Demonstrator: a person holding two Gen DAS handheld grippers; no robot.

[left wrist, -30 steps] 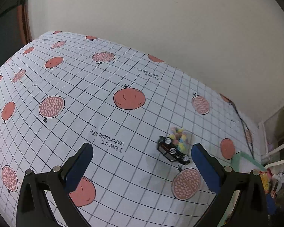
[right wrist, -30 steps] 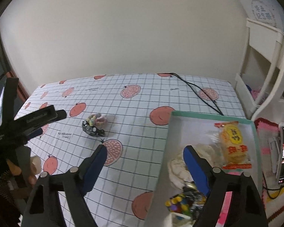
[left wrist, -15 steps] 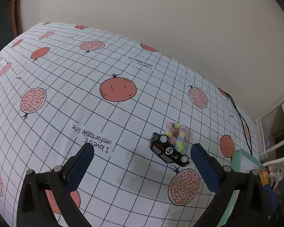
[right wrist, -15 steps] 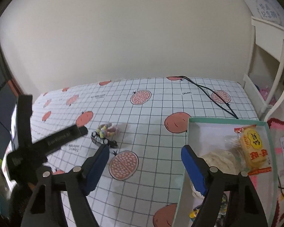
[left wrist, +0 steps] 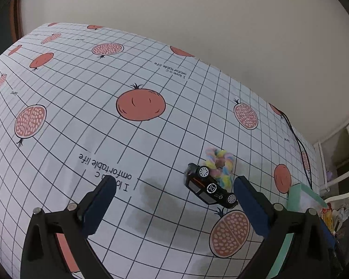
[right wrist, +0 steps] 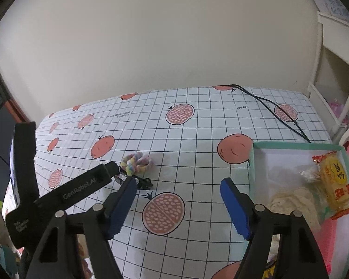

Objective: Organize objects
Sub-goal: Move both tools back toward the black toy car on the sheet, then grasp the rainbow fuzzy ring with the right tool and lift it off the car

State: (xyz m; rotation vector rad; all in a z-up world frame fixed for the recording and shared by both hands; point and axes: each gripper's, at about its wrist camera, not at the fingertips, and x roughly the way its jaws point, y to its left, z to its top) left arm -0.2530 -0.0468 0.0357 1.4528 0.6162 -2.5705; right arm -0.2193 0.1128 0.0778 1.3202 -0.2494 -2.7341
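Note:
A black toy car lies on the pomegranate-print tablecloth, touching a pastel fluffy hair tie just behind it. My left gripper is open and empty; the car sits just inside its right finger. In the right wrist view the car and the hair tie lie left of centre, partly behind the left gripper's body. My right gripper is open and empty above the cloth. A mint-rimmed box at the right holds a yellow snack packet and other items.
A black cable runs across the table's far right corner. A white shelf stands to the right of the table. The wall is close behind the table. The box rim also shows in the left wrist view.
My left gripper has moved closer to the car and the hair tie. My right gripper has drawn back and left from over the box to over the cloth.

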